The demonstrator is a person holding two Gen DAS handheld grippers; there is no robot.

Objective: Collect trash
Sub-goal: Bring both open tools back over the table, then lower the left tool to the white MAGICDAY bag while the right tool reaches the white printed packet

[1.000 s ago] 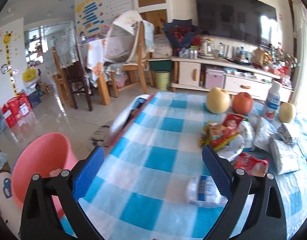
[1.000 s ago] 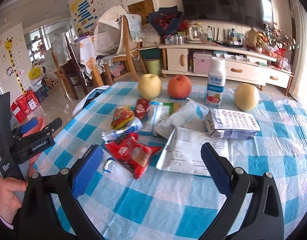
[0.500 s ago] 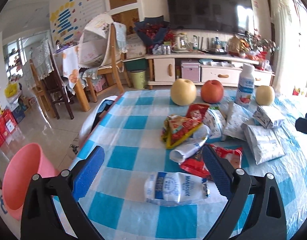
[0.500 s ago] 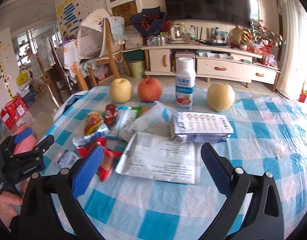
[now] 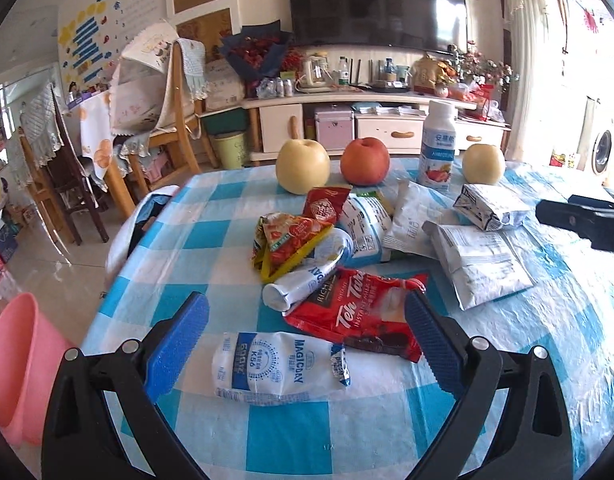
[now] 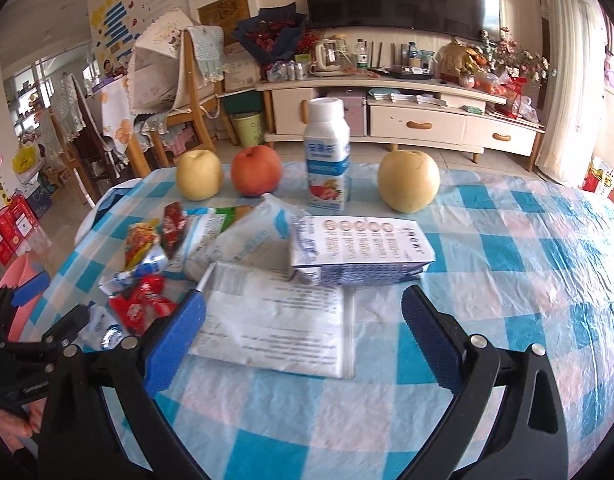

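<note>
Empty wrappers lie in a heap on the blue-checked table (image 5: 195, 240). My left gripper (image 5: 305, 316) is open and empty, hovering just above a white Magicday wrapper (image 5: 275, 364) and a red Teh Tarik packet (image 5: 359, 316). Behind them are an orange-yellow snack bag (image 5: 291, 240) and white pouches (image 5: 479, 264). In the right wrist view my right gripper (image 6: 303, 312) stands open over a flat white pouch (image 6: 275, 320), with a white carton (image 6: 359, 252) just beyond. A pink bin (image 5: 15, 364) stands on the floor left of the table.
Two yellow pears (image 6: 199, 174) (image 6: 409, 180), a red apple (image 6: 257, 170) and a yoghurt bottle (image 6: 327, 152) line the table's far side. Wooden chairs (image 5: 167, 112) and a TV cabinet (image 5: 387, 120) stand beyond. The left gripper's body (image 6: 31, 356) shows at the lower left.
My left gripper swung right from the pink bin and table edge toward the wrapper pile. The right gripper shifted right, from the red packet to over the flat white pouch.
</note>
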